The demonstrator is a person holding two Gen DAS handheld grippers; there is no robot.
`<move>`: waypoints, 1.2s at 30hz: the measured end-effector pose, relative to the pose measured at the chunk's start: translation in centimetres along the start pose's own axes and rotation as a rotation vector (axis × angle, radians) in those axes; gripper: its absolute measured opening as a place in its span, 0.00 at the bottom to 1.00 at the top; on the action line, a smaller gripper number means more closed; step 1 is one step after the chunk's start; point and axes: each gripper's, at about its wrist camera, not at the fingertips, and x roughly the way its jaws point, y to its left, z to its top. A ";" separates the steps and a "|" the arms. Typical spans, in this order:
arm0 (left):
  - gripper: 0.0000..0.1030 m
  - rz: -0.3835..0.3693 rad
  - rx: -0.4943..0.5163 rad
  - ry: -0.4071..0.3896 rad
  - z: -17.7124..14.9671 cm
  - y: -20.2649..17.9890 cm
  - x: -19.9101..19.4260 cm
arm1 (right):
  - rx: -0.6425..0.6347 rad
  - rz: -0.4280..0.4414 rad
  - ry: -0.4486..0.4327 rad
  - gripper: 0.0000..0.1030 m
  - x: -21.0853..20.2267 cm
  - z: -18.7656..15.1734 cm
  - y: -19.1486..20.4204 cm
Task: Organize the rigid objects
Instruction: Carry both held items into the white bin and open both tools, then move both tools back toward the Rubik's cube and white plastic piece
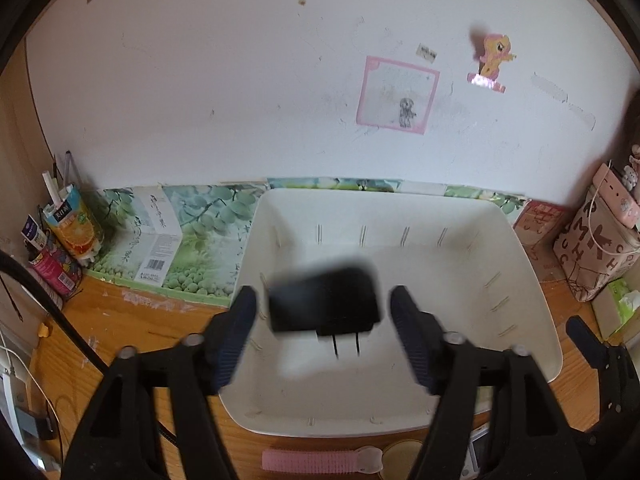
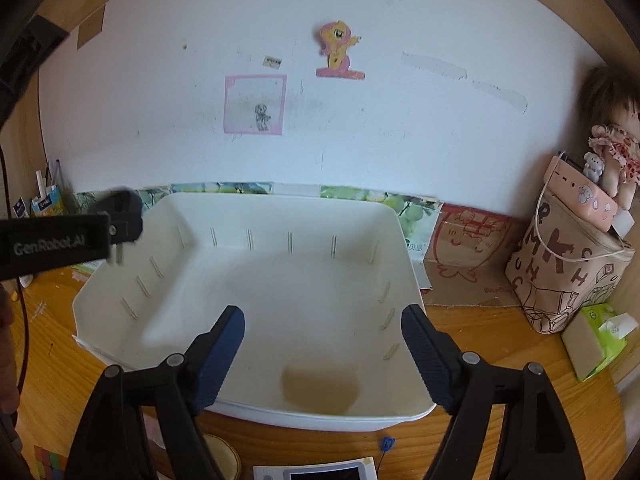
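A white plastic basket (image 1: 528, 288) stands on the wooden desk against the wall; it also shows in the right wrist view (image 2: 404, 248). A black plug adapter (image 1: 324, 300) with two prongs is blurred in mid-air between the open fingers of my left gripper (image 1: 323, 340), above the basket's inside, touching neither finger. My right gripper (image 2: 323, 356) is open and empty over the basket's near rim. The left gripper's body (image 2: 56, 240) shows at the left of the right wrist view, and the adapter is not visible there.
A juice carton and pens (image 1: 72, 224) stand at the left. A printed bag (image 2: 568, 276) with a pink case and a doll is at the right, beside a green tissue pack (image 2: 600, 340). A pink strap (image 1: 316, 462) and a small device (image 2: 320, 472) lie near the desk's front.
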 end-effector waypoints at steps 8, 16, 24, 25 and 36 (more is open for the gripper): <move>0.81 -0.001 -0.014 -0.063 0.5 0.9 -3.3 | 0.009 -0.005 -0.060 0.79 -3.2 0.7 0.2; 0.84 -0.020 -0.018 -0.178 0.1 1.7 -9.7 | 0.025 -0.005 -0.168 0.80 -9.3 1.2 0.4; 0.85 -0.022 0.010 -0.257 -1.2 2.4 -15.5 | 0.039 -0.023 -0.235 0.80 -14.7 0.4 0.6; 0.85 -0.024 0.011 -0.264 -1.3 2.6 -16.0 | 0.042 -0.023 -0.239 0.80 -15.2 0.2 0.7; 0.85 -0.058 0.030 -0.260 -5.2 4.2 -20.5 | 0.070 -0.003 -0.304 0.82 -21.3 -3.3 1.1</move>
